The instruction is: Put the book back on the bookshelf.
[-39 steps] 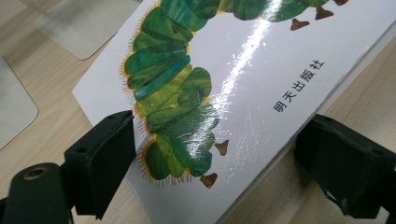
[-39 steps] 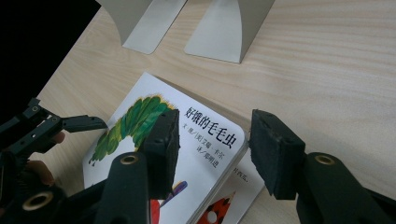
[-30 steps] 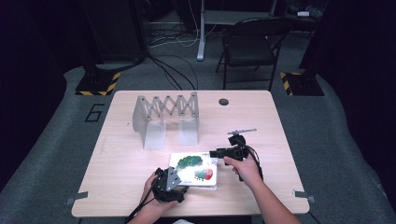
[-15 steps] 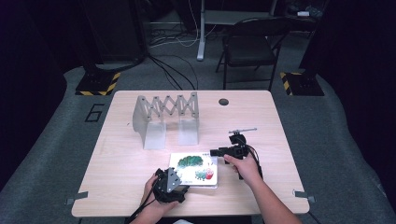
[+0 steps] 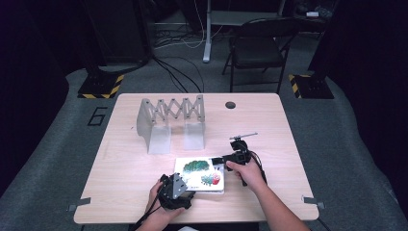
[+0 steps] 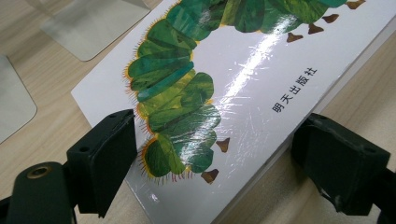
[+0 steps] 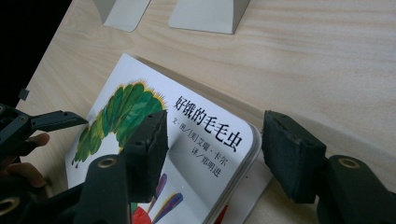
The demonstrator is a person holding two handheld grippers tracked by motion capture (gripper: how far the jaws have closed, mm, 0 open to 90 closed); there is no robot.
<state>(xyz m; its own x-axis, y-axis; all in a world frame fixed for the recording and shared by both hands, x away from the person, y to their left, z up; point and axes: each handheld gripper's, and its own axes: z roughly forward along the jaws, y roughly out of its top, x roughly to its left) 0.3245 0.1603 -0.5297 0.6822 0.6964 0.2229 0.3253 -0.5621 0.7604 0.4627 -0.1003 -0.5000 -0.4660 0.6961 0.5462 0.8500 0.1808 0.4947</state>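
The caterpillar picture book (image 5: 199, 174) lies flat on the table (image 5: 144, 168). The left gripper (image 6: 219, 154) straddles its near corner, wide open; the right gripper (image 7: 212, 149) straddles its far corner, also wide open, gripping nothing.

Rack (image 5: 171, 122) blocks behind book (image 5: 199, 174) — right tabletop free.

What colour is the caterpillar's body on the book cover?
Green, patchy shades, on the white picture book; clearest in the left gripper view.
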